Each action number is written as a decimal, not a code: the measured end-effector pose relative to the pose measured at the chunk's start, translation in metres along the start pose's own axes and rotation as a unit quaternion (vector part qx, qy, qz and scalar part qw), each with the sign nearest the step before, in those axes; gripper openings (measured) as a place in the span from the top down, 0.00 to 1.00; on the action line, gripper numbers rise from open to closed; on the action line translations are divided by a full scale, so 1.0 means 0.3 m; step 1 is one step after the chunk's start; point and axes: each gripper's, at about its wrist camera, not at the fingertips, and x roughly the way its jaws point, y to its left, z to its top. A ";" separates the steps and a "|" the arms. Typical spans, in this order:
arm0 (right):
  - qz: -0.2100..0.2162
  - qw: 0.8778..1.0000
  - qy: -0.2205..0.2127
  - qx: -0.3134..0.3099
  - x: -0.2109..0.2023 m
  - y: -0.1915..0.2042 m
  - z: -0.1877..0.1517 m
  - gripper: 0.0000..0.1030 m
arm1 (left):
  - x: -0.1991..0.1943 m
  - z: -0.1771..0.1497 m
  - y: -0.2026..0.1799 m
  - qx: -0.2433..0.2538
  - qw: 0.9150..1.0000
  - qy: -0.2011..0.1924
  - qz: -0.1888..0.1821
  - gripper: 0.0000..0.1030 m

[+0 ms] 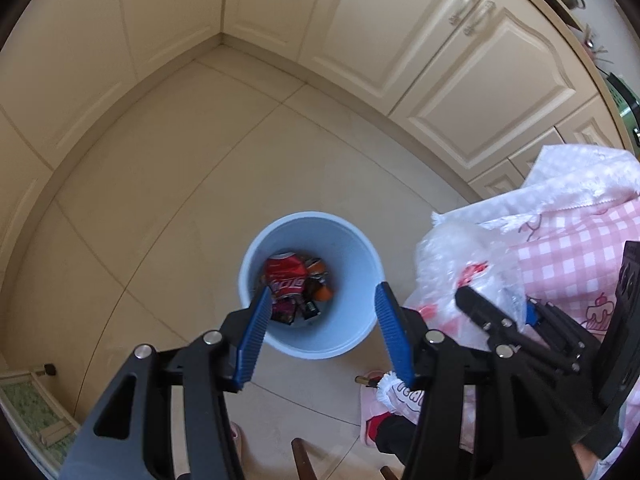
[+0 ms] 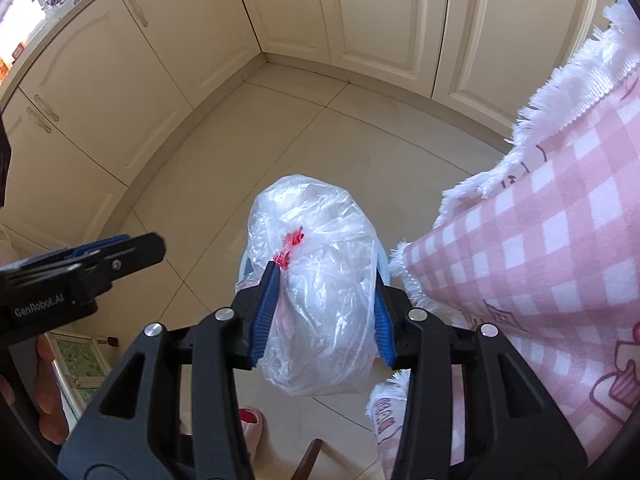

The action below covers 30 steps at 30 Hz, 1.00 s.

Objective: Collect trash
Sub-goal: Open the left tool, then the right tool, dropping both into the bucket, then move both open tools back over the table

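A light blue trash bin (image 1: pixel 352 248) stands on the tiled floor below me, with a crushed red can (image 1: pixel 286 274) and dark wrappers inside. My left gripper (image 1: pixel 322 300) is open and empty, hovering over the bin. My right gripper (image 2: pixel 324 280) is shut on a crumpled clear plastic bag (image 2: pixel 320 280) with red print, held above the bin, whose rim (image 2: pixel 385 262) peeks out behind the bag. The bag (image 1: pixel 460 256) and right gripper (image 1: pixel 496 312) also show at the right of the left wrist view. The left gripper (image 2: pixel 116 250) shows at the left of the right wrist view.
Cream cabinet doors (image 1: pixel 440 40) line the corner behind the bin. A pink checked tablecloth with white fringe (image 2: pixel 560 240) hangs at the right. Pink slippers (image 2: pixel 252 424) and a wooden chair leg (image 1: pixel 304 460) are near the bottom.
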 end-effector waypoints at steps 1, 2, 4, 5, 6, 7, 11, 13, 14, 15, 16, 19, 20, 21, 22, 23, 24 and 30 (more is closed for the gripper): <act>0.006 1.000 0.001 0.002 -0.001 -0.003 -0.001 0.59 | -0.005 -0.005 0.020 -0.005 1.000 0.001 0.003 0.48; 0.009 1.000 0.001 0.003 -0.004 -0.003 -0.004 0.59 | -0.009 -0.011 0.032 -0.008 1.000 0.002 0.004 0.48; 0.013 1.000 0.000 0.002 0.002 0.024 -0.003 0.58 | -0.021 -0.021 0.062 -0.015 1.000 0.002 0.007 0.48; 0.015 1.000 0.000 0.003 0.001 0.031 -0.002 0.58 | -0.028 -0.026 0.072 -0.018 1.000 0.001 0.008 0.48; 0.018 1.000 -0.002 0.003 -0.002 0.040 0.001 0.58 | -0.036 -0.028 0.084 -0.020 1.000 0.000 0.009 0.48; 0.019 1.000 -0.003 0.001 -0.002 0.051 0.004 0.57 | -0.044 -0.029 0.092 -0.022 1.000 -0.002 0.009 0.48; 0.019 1.000 -0.015 -0.005 -0.025 0.085 0.028 0.56 | -0.081 -0.024 0.112 -0.029 1.000 -0.011 0.004 0.49; 0.014 1.000 -0.025 -0.005 -0.034 0.103 0.048 0.54 | -0.094 -0.017 0.116 -0.029 0.999 -0.015 0.001 0.48; 0.013 0.999 -0.031 -0.004 -0.046 0.103 0.054 0.54 | -0.104 -0.016 0.115 -0.030 0.999 -0.017 0.000 0.48; 0.013 0.999 -0.034 -0.003 -0.047 0.102 0.060 0.54 | -0.110 -0.017 0.114 -0.030 0.999 -0.019 -0.002 0.48; 0.011 0.999 -0.037 -0.003 -0.057 0.101 0.067 0.53 | -0.115 -0.016 0.113 -0.030 0.999 -0.019 -0.004 0.48; 0.011 0.999 -0.046 0.000 -0.082 0.107 0.078 0.46 | -0.142 -0.018 0.111 -0.028 0.999 -0.023 -0.006 0.48; 0.009 0.999 -0.049 0.001 -0.090 0.111 0.080 0.44 | -0.152 -0.021 0.110 -0.027 0.999 -0.024 -0.007 0.48; 0.010 0.998 -0.054 0.001 -0.100 0.114 0.080 0.43 | -0.159 -0.022 0.111 -0.027 0.999 -0.025 -0.007 0.48; 0.011 0.998 -0.059 0.002 -0.112 0.119 0.079 0.43 | -0.171 -0.024 0.113 -0.027 0.999 -0.028 -0.007 0.48; 0.011 0.998 -0.061 0.001 -0.119 0.125 0.079 0.43 | -0.185 -0.028 0.116 -0.027 0.999 -0.031 -0.007 0.48; 0.013 0.998 -0.062 0.000 -0.129 0.129 0.077 0.43 | -0.195 -0.029 0.114 -0.027 0.999 -0.032 -0.008 0.48; 0.017 0.997 -0.074 -0.008 -0.229 0.151 0.048 0.43 | -0.301 -0.049 0.090 -0.016 0.998 -0.051 -0.014 0.48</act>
